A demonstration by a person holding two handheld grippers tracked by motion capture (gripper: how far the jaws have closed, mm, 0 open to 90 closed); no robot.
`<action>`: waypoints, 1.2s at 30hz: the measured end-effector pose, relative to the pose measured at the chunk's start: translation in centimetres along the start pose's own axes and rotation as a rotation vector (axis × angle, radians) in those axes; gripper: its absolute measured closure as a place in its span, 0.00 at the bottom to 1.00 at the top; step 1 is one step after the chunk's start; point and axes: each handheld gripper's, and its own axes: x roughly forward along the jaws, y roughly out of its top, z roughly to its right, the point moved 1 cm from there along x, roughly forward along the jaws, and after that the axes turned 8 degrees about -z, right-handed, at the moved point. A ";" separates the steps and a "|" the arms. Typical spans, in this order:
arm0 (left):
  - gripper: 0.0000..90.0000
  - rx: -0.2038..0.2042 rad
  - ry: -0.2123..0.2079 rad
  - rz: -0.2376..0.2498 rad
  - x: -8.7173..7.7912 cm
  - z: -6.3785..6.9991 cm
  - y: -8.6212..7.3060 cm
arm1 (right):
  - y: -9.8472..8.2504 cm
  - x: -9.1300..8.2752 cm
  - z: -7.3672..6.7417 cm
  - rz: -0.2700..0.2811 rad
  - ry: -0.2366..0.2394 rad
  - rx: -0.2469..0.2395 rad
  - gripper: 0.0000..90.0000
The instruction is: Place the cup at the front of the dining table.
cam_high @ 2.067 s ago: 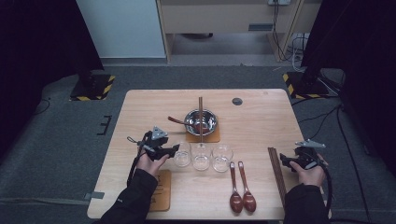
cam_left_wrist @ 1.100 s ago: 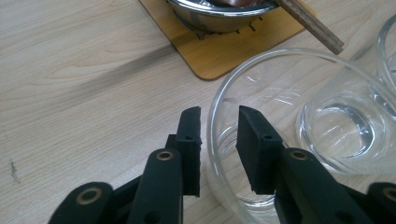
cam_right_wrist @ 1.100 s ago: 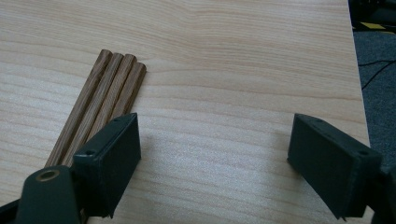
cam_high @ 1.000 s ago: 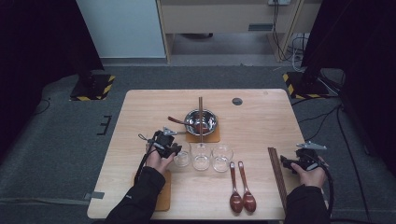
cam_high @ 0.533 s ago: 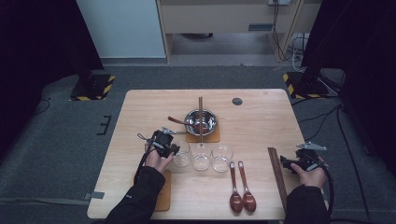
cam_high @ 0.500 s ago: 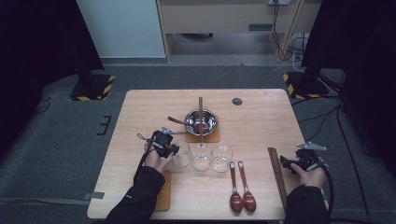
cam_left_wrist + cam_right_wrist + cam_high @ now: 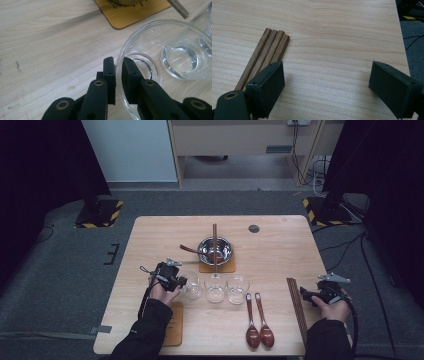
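Item: left glass (image 7: 191,285), first of three in a row, just in front of the bowl (image 7: 215,251) and toward its left.

Status: left gripper (image 7: 119,65) has just been closing and now pinches the glass wall, one pad inside and one outside. The grip looks made; lifting and placing are judged still to come.

Right gripper (image 7: 325,81): jaws apart, nothing between them, beside the chopsticks (image 7: 264,54), far right of the bowl, near the table (image 7: 280,245) edge.

Clearance: middle glass (image 7: 215,287) sits just beside; bare wood lies left of the bowl.

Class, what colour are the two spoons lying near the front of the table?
Dark reddish-brown and glossy. The spoons show best in the high view.
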 end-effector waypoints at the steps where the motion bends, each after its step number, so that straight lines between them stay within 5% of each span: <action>1: 0.91 -0.004 -0.003 0.001 0.0 -0.1 0.0 | 0.0 0.0 0.0 0.003 0.000 0.001 0.14; 36: 0.94 -0.062 -0.013 0.097 -3.6 -2.0 -0.3 | -0.2 0.2 0.1 0.006 0.010 -0.001 0.07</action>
